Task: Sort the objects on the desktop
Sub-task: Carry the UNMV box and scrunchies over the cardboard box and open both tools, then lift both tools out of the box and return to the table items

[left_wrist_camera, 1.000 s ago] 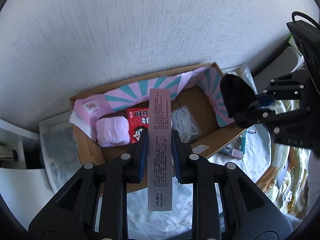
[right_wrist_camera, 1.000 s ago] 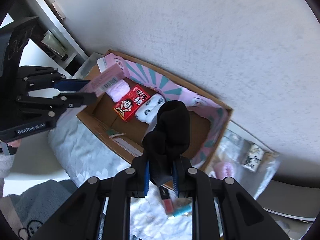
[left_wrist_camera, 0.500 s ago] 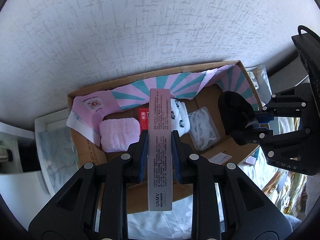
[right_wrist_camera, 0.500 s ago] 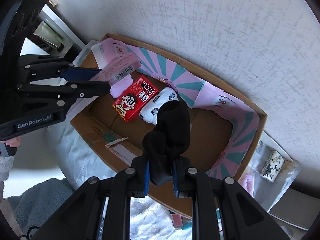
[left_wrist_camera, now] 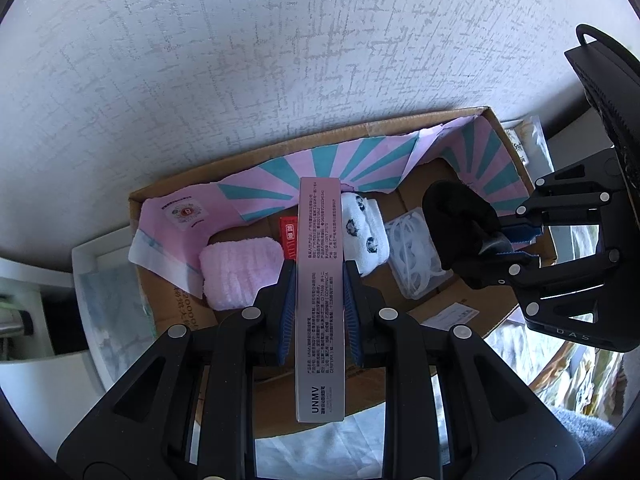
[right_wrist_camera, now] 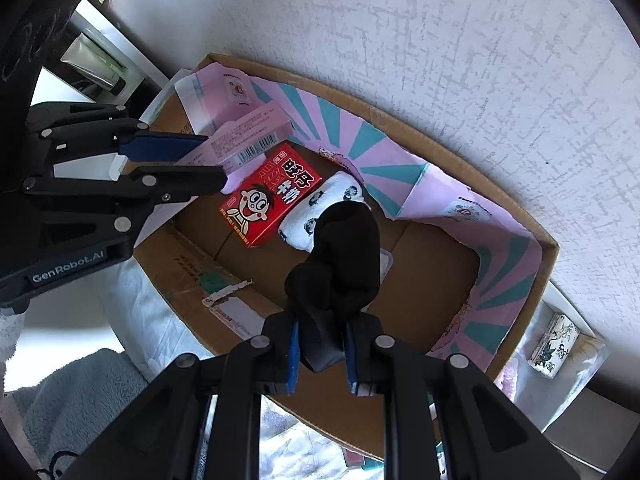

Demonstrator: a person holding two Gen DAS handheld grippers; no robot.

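Note:
My left gripper point(left_wrist_camera: 319, 280) is shut on a long pink carton point(left_wrist_camera: 320, 280) that hangs over the left half of the open cardboard box point(left_wrist_camera: 256, 154). The same carton point(right_wrist_camera: 256, 136) shows in the right wrist view, held by the left gripper point(right_wrist_camera: 208, 160) above the red snack box point(right_wrist_camera: 272, 196). My right gripper point(right_wrist_camera: 320, 344) is shut on a balled black sock point(right_wrist_camera: 340, 256), which hovers over the box's middle. From the left wrist view the black sock point(left_wrist_camera: 456, 216) and right gripper point(left_wrist_camera: 516, 240) sit at the right.
Inside the box lie a pink towel roll point(left_wrist_camera: 240, 268), a white panda-print sock roll point(left_wrist_camera: 364, 232), a clear packet of white cord point(left_wrist_camera: 412, 256) and striped pink-teal paper point(right_wrist_camera: 512, 264). A white wall point(left_wrist_camera: 280, 60) stands behind. A small patterned packet point(right_wrist_camera: 554, 346) lies outside, right.
Both grippers have sunk toward the box and come over it; the box looks larger and more central. The carton and the black sock stay gripped.

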